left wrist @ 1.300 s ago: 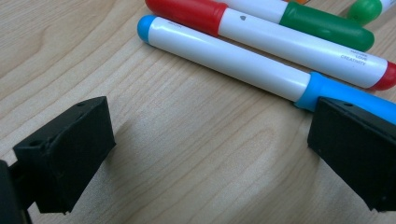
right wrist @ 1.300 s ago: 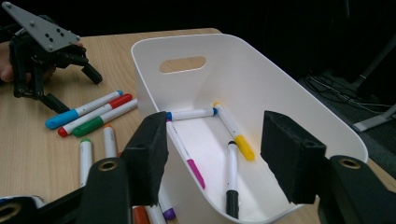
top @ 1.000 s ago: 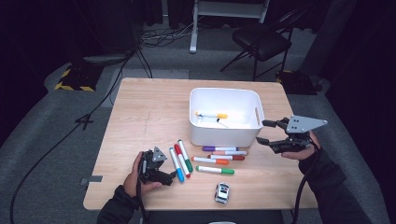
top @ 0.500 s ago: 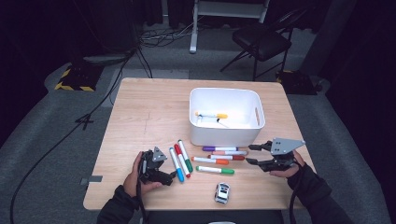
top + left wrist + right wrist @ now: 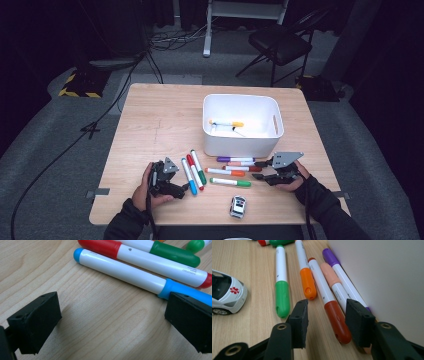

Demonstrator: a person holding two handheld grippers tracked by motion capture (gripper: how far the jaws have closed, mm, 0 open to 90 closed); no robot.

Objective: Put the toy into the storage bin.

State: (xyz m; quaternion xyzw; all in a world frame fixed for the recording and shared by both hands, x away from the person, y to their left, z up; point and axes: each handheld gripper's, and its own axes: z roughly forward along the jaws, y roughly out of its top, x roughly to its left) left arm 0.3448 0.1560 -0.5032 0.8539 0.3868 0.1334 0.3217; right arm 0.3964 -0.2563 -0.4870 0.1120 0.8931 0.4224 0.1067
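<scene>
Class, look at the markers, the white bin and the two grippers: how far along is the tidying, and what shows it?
Done: two markers lie in the white bin. In hand: the right gripper, jaws just closing, straddles the brown-capped marker on the table, not yet gripping it. The left gripper rests open beside the blue marker. Left: eight markers outside the bin; a toy car nearby.

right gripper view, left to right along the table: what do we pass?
Toy ambulance car → green-capped marker → orange-capped marker → dark red-capped marker, lying between the right gripper jaws → peach-capped marker → purple-capped marker → white bin wall.
</scene>
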